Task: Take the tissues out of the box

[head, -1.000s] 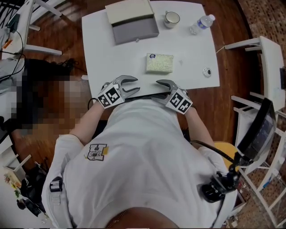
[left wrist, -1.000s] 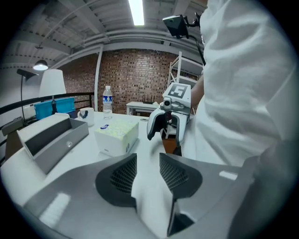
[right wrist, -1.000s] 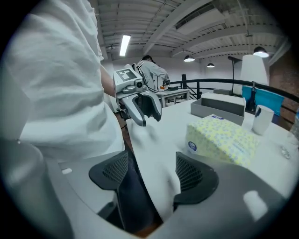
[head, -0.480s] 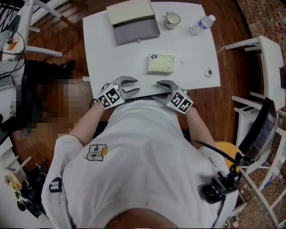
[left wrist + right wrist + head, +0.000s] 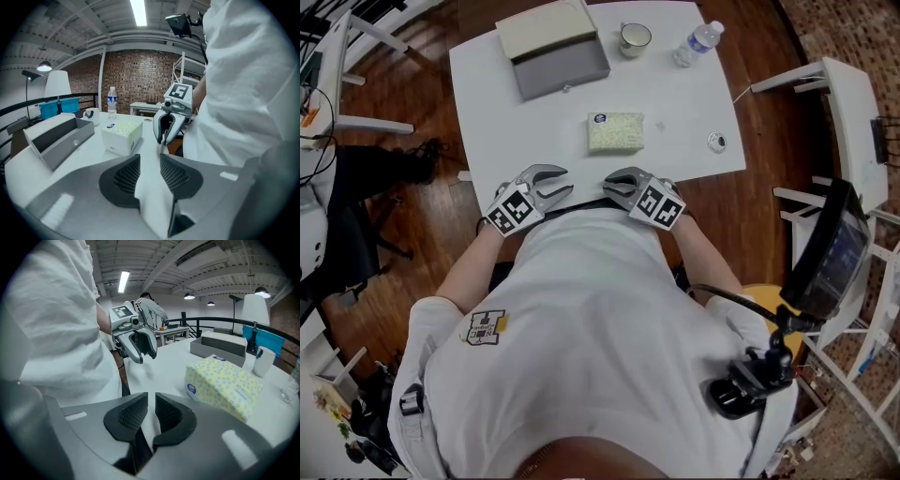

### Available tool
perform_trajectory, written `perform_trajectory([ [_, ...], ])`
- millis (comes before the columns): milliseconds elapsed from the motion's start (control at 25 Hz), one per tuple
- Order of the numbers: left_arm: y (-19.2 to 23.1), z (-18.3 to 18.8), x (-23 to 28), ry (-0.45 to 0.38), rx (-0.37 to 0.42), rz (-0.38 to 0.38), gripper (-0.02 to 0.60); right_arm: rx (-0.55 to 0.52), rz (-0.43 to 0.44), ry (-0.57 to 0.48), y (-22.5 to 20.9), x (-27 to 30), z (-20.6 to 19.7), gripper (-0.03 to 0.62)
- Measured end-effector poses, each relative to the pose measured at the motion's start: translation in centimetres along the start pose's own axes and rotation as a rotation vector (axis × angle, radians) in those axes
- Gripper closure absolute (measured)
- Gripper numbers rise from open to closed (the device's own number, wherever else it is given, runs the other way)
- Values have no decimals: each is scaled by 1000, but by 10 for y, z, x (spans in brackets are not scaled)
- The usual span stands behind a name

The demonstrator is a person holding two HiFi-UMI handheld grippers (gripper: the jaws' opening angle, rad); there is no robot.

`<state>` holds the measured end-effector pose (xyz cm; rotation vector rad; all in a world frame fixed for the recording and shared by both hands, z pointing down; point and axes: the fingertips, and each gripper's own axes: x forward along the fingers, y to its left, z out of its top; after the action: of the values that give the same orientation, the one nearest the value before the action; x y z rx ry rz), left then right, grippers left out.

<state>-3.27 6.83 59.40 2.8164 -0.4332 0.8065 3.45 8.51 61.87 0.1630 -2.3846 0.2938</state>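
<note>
A yellow-green patterned tissue pack [image 5: 615, 132] lies in the middle of the white table [image 5: 694, 112]; it also shows in the left gripper view [image 5: 123, 136] and the right gripper view [image 5: 225, 385]. Both grippers rest at the table's near edge, well short of the pack. My left gripper [image 5: 562, 180] is open with only bare table between its jaws [image 5: 150, 161]. My right gripper [image 5: 609, 183] faces it. Its jaws have just been closing with nothing between them, and only a thin slit remains [image 5: 151, 401].
A grey box with a cream lid [image 5: 551, 47] stands at the table's far left. A cup [image 5: 634, 37] and a water bottle [image 5: 697, 44] sit at the far edge, and a small round object [image 5: 717, 142] lies at the right. White furniture [image 5: 834, 103] stands right of the table.
The right gripper's jaws have closed from clearly open to almost touching. Both grippers stay at the table's near edge. The head view has shifted slightly.
</note>
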Motion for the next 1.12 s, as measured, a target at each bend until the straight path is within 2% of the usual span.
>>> perform_trajectory([
  [320, 2, 2, 0, -7, 0, 7, 453, -24, -11, -41, 1, 4, 14, 595],
  [1120, 3, 2, -3, -9, 0, 26, 453, -93, -34, -22, -6, 6, 20, 597],
])
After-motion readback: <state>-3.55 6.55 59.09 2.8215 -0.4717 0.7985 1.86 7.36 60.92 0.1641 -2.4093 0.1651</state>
